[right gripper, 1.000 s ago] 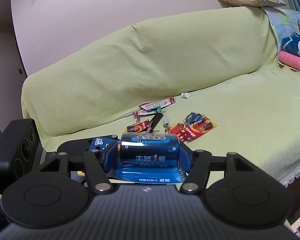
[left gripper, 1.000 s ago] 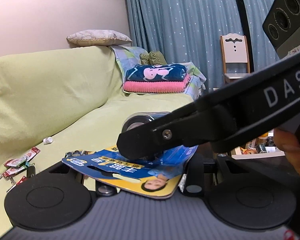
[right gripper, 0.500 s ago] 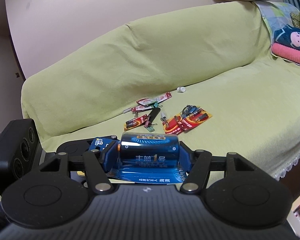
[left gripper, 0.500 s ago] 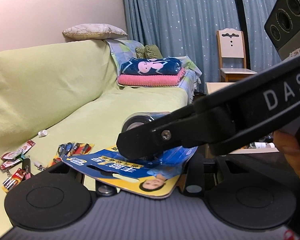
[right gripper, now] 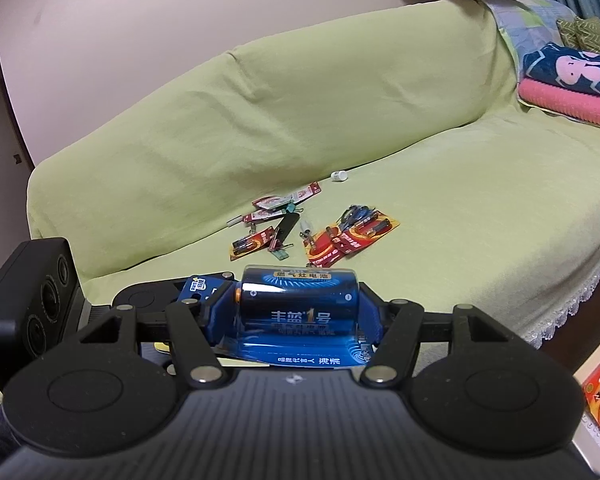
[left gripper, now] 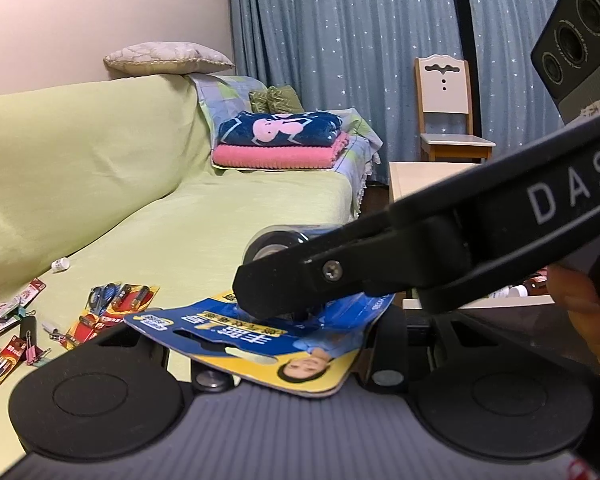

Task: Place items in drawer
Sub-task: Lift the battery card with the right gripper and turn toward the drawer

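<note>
Right tool (right gripper: 298,312): clamped on the blister of a blue battery pack (right gripper: 296,304), one large cell under clear plastic on a blue and yellow card. Pack held clear of the sofa (right gripper: 440,220), cell lying crosswise between the fingers.

Left tool (left gripper: 288,344): its fingers sit on either side of the same pack's card, which lies across the gap between them. Whether they pinch the card or merely stand beside it cannot be told; the card and the right tool's finger, crossing just ahead of the lens, hide the contact.

A person's hand (left gripper: 584,304) shows at the right edge of the left wrist view, gripping the right tool's handle.

Progress, judged: one item lifted and in transit, not yet stowed. No drawer can be identified with certainty. Beyond the left tool, to its right, a pale cabinet top (left gripper: 420,176) and some box-like opening with small objects are partly hidden behind the right tool; could be the target, unconfirmed.

Remaining: a scatter of small items (right gripper: 312,228) on the sofa seat ahead of the right tool, namely red battery cards, binder clips, a dark flat object and a small white cap (right gripper: 339,175) farther back. All untouched, so most of the task appears left.
</note>
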The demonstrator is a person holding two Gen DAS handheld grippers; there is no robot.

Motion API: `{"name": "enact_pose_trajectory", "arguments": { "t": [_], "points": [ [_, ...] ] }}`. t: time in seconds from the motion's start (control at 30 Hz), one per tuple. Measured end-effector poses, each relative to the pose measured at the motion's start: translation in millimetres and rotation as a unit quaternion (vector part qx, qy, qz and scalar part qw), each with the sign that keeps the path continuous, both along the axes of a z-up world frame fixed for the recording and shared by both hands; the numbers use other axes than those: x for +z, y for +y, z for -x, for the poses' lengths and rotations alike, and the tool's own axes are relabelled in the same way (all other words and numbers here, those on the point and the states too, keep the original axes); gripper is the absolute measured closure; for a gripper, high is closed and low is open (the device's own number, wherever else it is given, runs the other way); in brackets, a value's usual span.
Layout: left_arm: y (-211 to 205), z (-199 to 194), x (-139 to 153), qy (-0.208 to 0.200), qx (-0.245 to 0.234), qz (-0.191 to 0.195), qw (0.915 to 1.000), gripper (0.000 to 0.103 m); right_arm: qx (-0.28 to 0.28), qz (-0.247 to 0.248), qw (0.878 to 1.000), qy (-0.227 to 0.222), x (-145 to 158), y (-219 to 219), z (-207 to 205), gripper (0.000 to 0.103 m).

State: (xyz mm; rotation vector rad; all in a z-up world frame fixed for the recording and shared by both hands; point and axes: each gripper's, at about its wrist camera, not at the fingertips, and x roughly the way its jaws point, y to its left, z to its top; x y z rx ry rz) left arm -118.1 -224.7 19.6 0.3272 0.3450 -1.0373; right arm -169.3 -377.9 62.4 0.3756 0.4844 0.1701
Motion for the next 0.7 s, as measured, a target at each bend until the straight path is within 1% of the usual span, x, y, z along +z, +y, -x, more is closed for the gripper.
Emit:
{"name": "enact_pose_trajectory", "arguments": {
  "t": [0.13,0.5,0.7],
  "points": [
    [-5,1,-1,0.002,-0.008,0.001,1.0,0.056,-0.013,0.003,1.0,0.002,-1,-3,4,0.043],
    [-28,11,3,-0.004,-0.057,0.011,0.9983,0.056,-0.064,0.016,0.998,-0.005,7,-19,28,0.043],
    [-35,16,5,-0.01,-0.058,0.006,0.9983,0.056,-0.066,0.009,0.998,-0.013,6,-27,32,0.043]
  ]
}}
